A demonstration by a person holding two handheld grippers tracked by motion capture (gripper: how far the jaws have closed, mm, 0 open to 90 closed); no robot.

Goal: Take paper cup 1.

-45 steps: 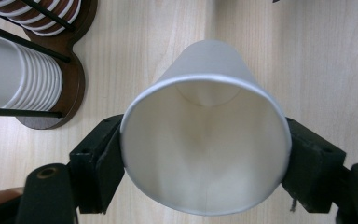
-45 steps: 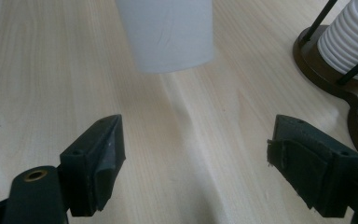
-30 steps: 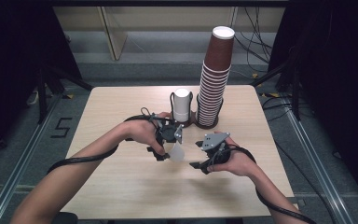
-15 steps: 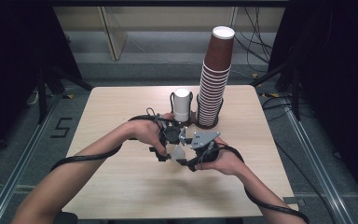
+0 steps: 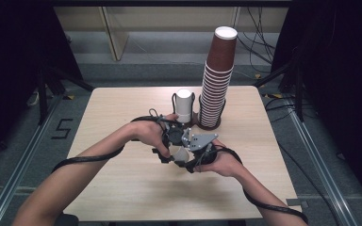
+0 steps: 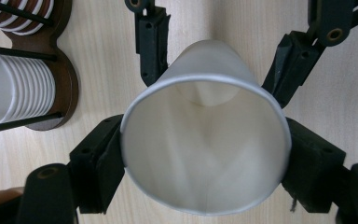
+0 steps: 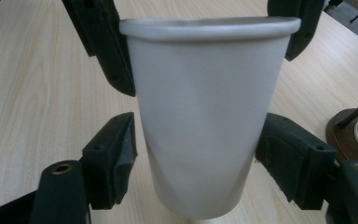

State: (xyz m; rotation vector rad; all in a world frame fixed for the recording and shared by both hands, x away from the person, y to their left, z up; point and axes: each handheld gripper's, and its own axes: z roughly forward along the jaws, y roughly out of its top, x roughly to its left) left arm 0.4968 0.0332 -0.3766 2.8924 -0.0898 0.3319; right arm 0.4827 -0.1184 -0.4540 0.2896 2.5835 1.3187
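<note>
Both grippers pinch one white paper cup (image 5: 180,153) just in front of the cup rack (image 5: 206,123) — left gripper (image 6: 205,140) at its rim, right gripper (image 7: 198,154), jaws just closing, on its wall — so squeezing harder could crease it.

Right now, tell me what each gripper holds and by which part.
The left gripper clamps the white paper cup near its rim. The right gripper has been closing around its lower body; contact there cannot be told.

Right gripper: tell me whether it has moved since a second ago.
Yes. In the high view the right gripper has slid left, away from the table's right edge, up to the white cup in the left gripper, its jaws closing around it.
</note>
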